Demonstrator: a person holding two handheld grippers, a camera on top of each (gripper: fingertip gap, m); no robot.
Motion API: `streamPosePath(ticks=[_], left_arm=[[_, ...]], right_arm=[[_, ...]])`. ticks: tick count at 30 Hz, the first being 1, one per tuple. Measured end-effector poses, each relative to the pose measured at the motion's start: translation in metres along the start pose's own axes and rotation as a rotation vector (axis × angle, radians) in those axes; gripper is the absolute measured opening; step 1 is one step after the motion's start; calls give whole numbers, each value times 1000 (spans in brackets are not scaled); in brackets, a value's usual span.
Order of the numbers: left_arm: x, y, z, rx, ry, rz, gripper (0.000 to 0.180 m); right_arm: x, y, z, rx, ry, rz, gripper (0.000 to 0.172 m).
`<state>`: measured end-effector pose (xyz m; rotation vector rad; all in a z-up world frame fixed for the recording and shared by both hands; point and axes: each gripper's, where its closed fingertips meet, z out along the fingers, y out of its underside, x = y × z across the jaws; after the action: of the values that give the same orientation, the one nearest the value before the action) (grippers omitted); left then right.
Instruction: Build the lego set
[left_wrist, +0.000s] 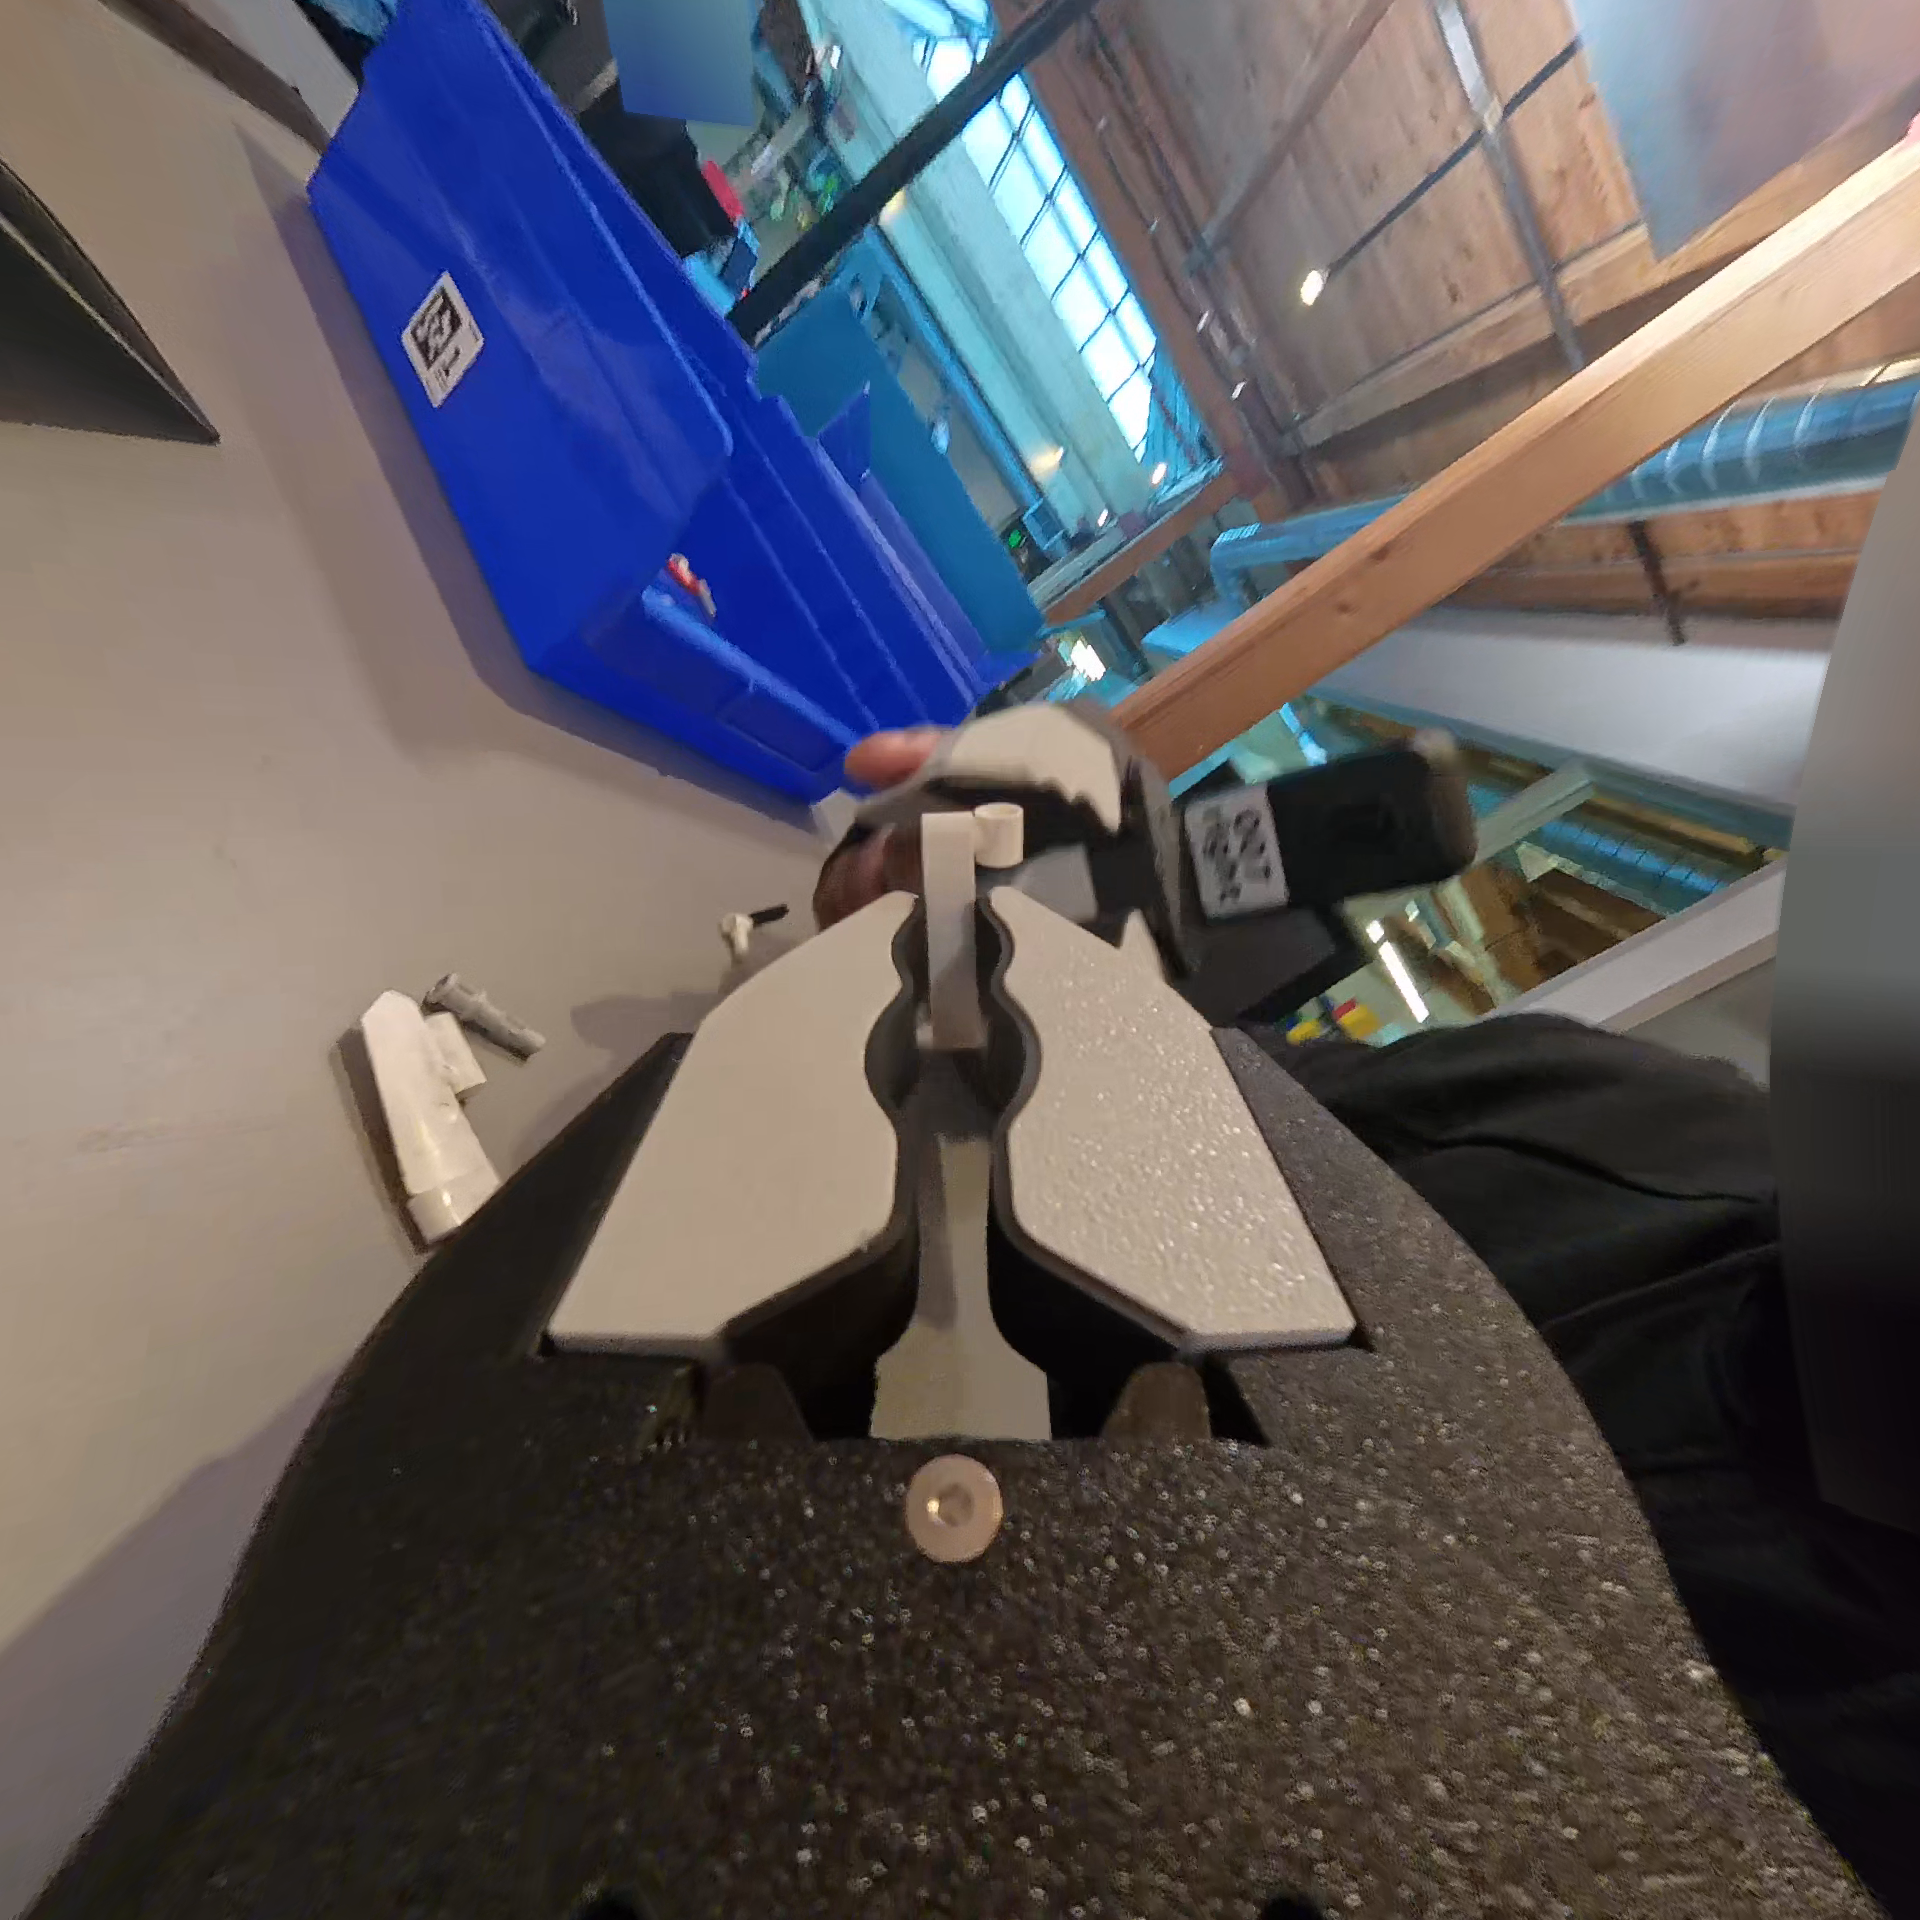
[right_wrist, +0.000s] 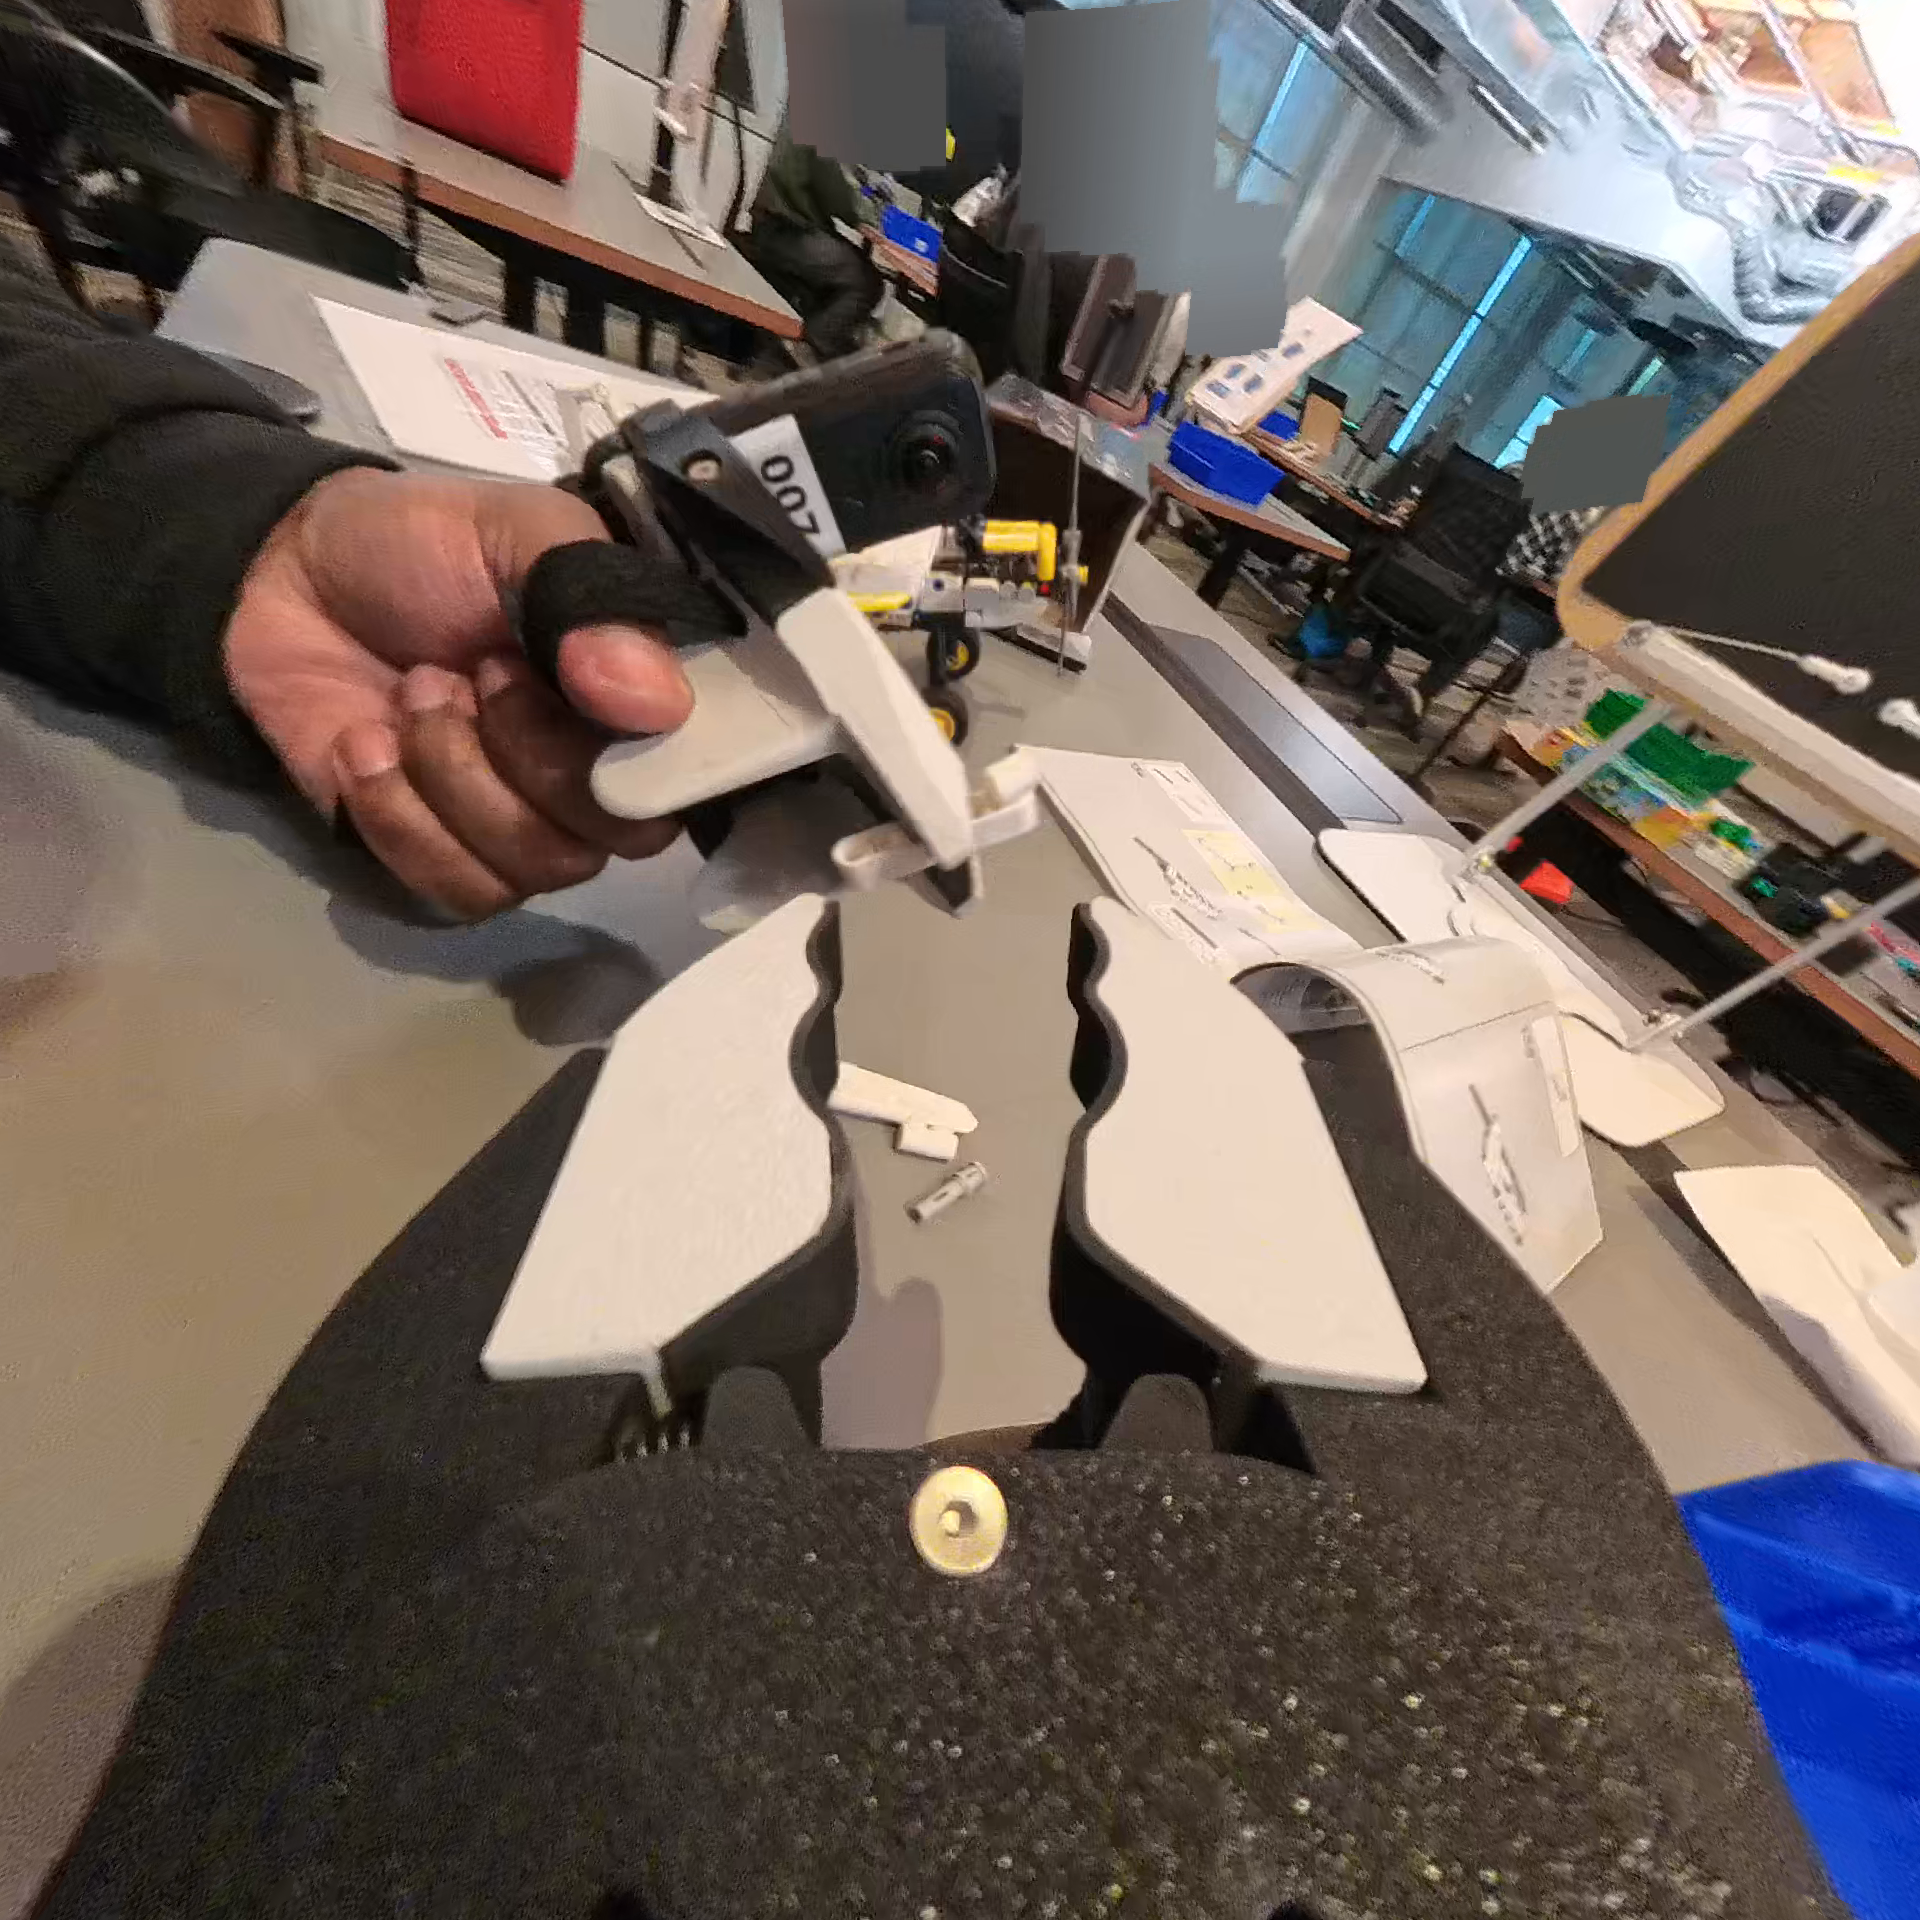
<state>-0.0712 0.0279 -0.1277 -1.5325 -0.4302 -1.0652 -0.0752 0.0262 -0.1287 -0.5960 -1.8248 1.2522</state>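
My left gripper (left_wrist: 951, 912) is shut on a light grey toy beam (left_wrist: 951, 987) that stands up between its pads, with a small round connector (left_wrist: 1003, 833) at its top. In the right wrist view a hand holds the left gripper (right_wrist: 954, 868) above the table, and the beam (right_wrist: 1003, 821) crosses its tips. My right gripper (right_wrist: 956, 925) is open and empty, just under and before the beam, not touching it. It shows beyond the beam in the left wrist view (left_wrist: 1049, 821). A white panel piece (right_wrist: 899, 1107) and a grey pin (right_wrist: 945, 1193) lie on the grey table (right_wrist: 208, 1039) below.
A blue bin (left_wrist: 561, 416) stands on the table at the back. A toy vehicle with yellow wheels (right_wrist: 966, 613), paper sheets (right_wrist: 1195, 862) and white curved panels (right_wrist: 1455, 1039) lie to the right. A small white and black pin (left_wrist: 748, 925) lies near the white piece (left_wrist: 416, 1112). The tips of both grippers are at nearly the same place. It is some 10 cm from my left tips to the grey pin (right_wrist: 945, 1193). The left camera catches it too, in the left wrist view (left_wrist: 473, 1024).
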Motion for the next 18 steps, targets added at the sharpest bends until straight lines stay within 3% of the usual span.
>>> streamPosePath(ticks=[3,7,18], left_arm=[[-5,13,1,-104,-54,20,8],[-9,20,2,-156,-72,-11,8],[-3,62,-2,-435,17,-77,8]], right_arm=[[0,-2,-6,11,-153,-22,39],[3,1,-2,-11,-224,-112,31],[-29,11,-14,-15,-715,-188,20]])
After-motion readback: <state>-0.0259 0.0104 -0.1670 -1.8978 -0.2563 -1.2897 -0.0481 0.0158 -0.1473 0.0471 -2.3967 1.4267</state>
